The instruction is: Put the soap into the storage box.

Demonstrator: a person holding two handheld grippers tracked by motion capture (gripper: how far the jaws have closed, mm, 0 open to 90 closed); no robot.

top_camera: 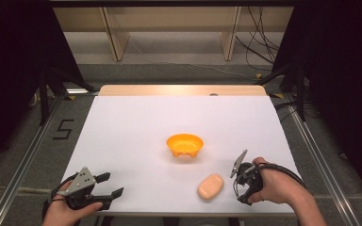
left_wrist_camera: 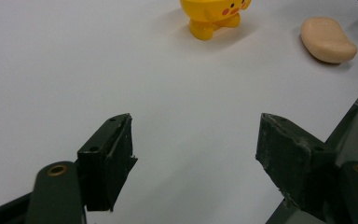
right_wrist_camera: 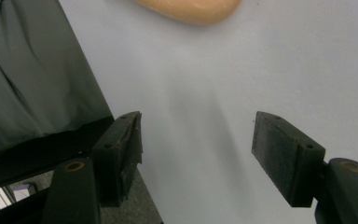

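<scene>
While the white rectangular surface point(top_camera: 136, 132) spreads beneath everything, a glossy orange footed plastic bowl point(top_camera: 184, 144) sits near its middle. A smooth peach bean-shaped soap bar point(top_camera: 210, 186) lies nearer the front edge, just beside the right tool point(top_camera: 242, 181). Both it and the left tool point(top_camera: 110, 185) gape wide, gripping nothing.
</scene>
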